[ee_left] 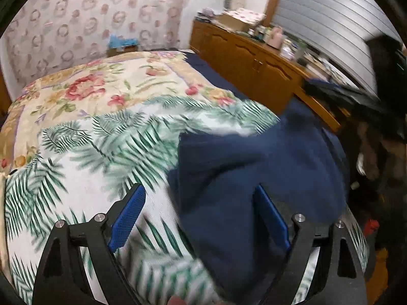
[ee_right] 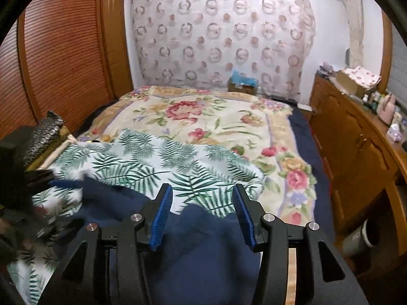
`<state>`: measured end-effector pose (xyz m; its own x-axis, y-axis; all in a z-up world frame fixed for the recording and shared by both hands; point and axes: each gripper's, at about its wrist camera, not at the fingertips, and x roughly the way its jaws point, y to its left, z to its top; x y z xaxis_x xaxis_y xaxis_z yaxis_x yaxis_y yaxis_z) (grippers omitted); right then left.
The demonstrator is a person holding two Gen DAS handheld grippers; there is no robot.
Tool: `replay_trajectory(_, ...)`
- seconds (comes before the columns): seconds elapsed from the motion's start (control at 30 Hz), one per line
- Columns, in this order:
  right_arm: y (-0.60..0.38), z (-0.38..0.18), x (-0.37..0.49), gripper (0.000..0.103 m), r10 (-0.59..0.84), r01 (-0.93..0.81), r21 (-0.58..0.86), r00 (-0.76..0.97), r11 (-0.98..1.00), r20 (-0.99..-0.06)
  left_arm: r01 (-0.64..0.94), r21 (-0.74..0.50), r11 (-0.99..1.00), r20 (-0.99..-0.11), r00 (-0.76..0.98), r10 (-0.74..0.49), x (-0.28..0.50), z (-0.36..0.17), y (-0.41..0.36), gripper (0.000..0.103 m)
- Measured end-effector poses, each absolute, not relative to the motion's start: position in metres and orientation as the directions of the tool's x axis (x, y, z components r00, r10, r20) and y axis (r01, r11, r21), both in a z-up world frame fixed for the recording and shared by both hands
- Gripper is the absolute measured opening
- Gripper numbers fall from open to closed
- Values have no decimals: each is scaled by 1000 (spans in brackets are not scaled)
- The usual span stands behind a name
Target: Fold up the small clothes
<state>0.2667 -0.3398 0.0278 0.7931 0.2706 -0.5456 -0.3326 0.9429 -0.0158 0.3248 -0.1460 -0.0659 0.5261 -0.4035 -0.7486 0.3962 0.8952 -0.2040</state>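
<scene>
On the bed (ee_right: pixel 302 137), a leaf-print cloth (ee_right: pixel 162 162) lies spread over a floral bedspread (ee_right: pixel 203 117), and a dark navy garment (ee_left: pixel 254 178) rests in a loose, rumpled heap on the near part of the leaf-print cloth.

From the left wrist view, the left claw (ee_left: pixel 198 206) hovers low over the bed with its two blue-padded fingers (ee_left: pixel 127 216) spread wide apart. The navy garment fills the right half of the gap between them and lies against the inner face of the right-hand finger; nothing is pinched. This view is smeared by motion blur, so whether the cloth truly touches that pad is hard to say. A wooden sideboard (ee_left: pixel 254 58) crowded with small items runs along the far right, below a window shutter (ee_left: pixel 330 17).

From the right wrist view, the right claw (ee_right: pixel 202 198) also stands open, its blue pads (ee_right: pixel 161 218) apart and empty. The navy garment (ee_right: pixel 203 254) lies beneath and between the fingers, its upper edge bunched just ahead of them over the leaf-print cloth. The left claw shows only as a dark blurred shape at the left edge. A slatted wooden door (ee_right: pixel 61 50) stands to the left of the bed, and a ring-patterned curtain (ee_right: pixel 218 35) hangs behind it.
</scene>
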Motion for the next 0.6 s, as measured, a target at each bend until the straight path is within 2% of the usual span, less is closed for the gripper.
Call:
replay_trajectory(0.17, -358, 42, 254, 51, 229, -278, -20, 829, 960, -511, 330, -190, 925, -768, 537, -349, 352, -72, -140, 88)
replay_trajectory(0.27, -367, 36, 234, 58, 242, -281, 2, 824, 960, -512, 334, -216, 918, -778, 510, -368, 347, -76, -137, 88)
replay_trajectory(0.43, -370, -1, 222, 62, 252, -291, 33, 759, 956, -600, 349, -276, 896, -808, 421, -413, 348, -90, -141, 88)
replay_trajectory(0.57, -374, -24, 224, 64, 245, -260, 72, 732, 963, -636, 390, -278, 878, -802, 410, -435, 345, -89, -148, 87)
replay_trajectory(0.6, -376, -28, 225, 64, 253, -252, 93, 727, 963, -638, 392, -283, 875, -799, 408, -441, 344, -88, -149, 83)
